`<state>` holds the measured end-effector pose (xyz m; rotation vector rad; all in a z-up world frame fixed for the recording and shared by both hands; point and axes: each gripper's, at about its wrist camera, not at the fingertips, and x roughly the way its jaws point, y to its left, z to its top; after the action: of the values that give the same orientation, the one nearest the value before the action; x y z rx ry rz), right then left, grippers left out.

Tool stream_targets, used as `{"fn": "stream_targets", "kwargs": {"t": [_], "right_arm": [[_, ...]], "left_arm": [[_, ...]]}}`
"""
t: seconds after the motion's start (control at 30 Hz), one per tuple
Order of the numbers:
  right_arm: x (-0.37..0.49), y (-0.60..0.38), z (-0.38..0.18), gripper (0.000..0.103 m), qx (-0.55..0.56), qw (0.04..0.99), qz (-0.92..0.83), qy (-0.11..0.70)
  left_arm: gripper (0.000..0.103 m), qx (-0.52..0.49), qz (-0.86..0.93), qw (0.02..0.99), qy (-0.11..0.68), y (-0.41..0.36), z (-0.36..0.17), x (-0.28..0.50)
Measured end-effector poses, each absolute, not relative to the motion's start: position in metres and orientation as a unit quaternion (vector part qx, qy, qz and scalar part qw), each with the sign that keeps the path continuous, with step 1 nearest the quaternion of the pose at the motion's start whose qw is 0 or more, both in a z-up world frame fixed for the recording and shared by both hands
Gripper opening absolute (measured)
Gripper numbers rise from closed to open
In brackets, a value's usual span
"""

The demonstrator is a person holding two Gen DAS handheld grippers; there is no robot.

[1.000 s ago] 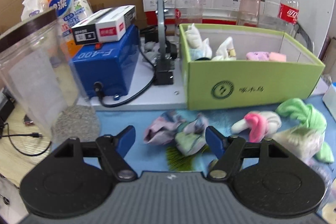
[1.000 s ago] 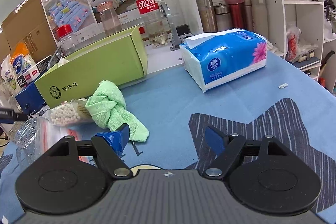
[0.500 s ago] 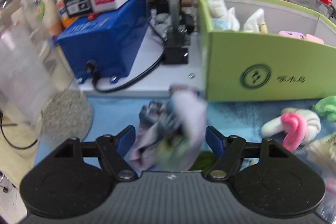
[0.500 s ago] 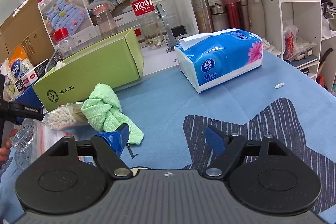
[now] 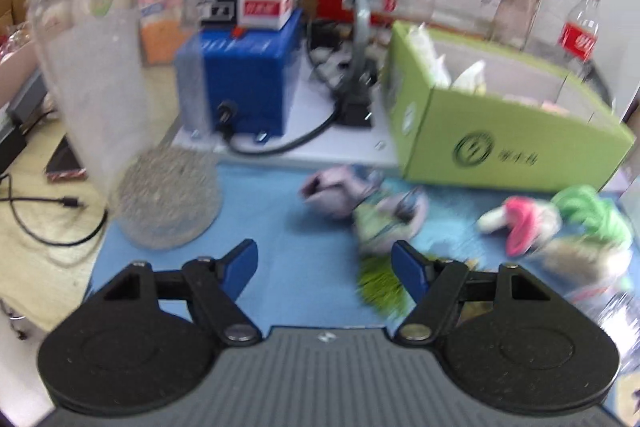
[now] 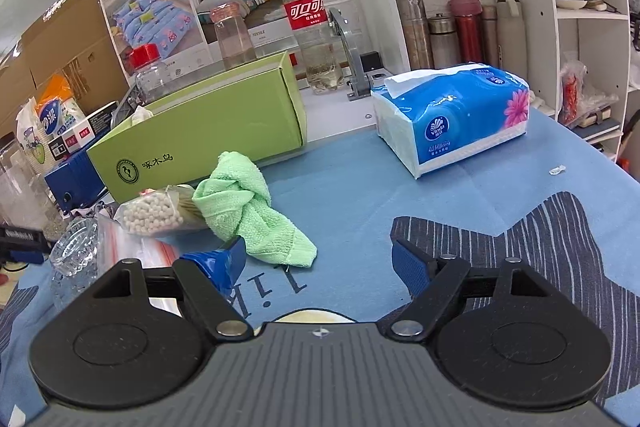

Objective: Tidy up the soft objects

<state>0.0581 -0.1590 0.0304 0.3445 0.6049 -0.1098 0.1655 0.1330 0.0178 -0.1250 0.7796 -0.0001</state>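
Observation:
In the left wrist view a crumpled lilac and pale-green cloth (image 5: pixel 368 205) lies on the blue mat, just ahead and right of my open, empty left gripper (image 5: pixel 325 263). A pink-and-white soft toy (image 5: pixel 520 223) and a green towel (image 5: pixel 588 211) lie to its right. The green cardboard box (image 5: pixel 500 147) behind them holds several soft items. In the right wrist view my right gripper (image 6: pixel 320 265) is open and empty; the same knotted green towel (image 6: pixel 244 205) lies ahead and left of it, in front of the green box (image 6: pixel 208 135).
A tall clear jar (image 5: pixel 116 79) stands at the left, a blue device (image 5: pixel 248 75) with a cable behind it. A bag of white beads (image 6: pixel 154 213), a glass dish (image 6: pixel 74 255), a blue tissue pack (image 6: pixel 456 119) and bottles (image 6: pixel 308 23) show in the right wrist view.
The left gripper went close over the crumpled cloth half a second ago, then swung back and left; the cloth now lies ahead to the right. The right gripper barely moved.

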Motion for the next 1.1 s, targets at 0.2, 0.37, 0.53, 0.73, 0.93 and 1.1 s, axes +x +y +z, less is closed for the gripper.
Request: {"fn": "stream_targets", "kwargs": {"t": [0.2, 0.37, 0.53, 0.73, 0.93, 1.1], "right_arm": [[0.057, -0.158, 0.031, 0.067, 0.164, 0.939, -0.055, 0.297], [0.059, -0.169, 0.028, 0.067, 0.171, 0.936, -0.065, 0.300], [0.063, -0.174, 0.023, 0.067, 0.178, 0.933, -0.068, 0.305], [0.071, -0.168, 0.023, 0.067, 0.165, 0.934, -0.054, 0.312], [0.099, -0.157, 0.043, 0.067, 0.076, 0.944, -0.006, 0.321], [0.137, -0.137, 0.036, 0.067, -0.021, 0.924, 0.069, 0.375]], "left_arm": [[0.076, -0.087, 0.009, 0.912, 0.401, 0.105, 0.010, 0.220], [0.076, -0.082, 0.045, 0.900, 0.426, 0.099, -0.016, 0.249], [0.076, -0.059, 0.048, 0.901, 0.427, 0.107, -0.017, 0.237], [0.076, -0.032, 0.048, 0.911, 0.409, 0.122, -0.021, 0.219], [0.078, -0.024, 0.046, 0.916, 0.398, 0.120, -0.022, 0.220], [0.102, -0.024, 0.051, 0.913, 0.404, 0.121, -0.028, 0.225]]}}
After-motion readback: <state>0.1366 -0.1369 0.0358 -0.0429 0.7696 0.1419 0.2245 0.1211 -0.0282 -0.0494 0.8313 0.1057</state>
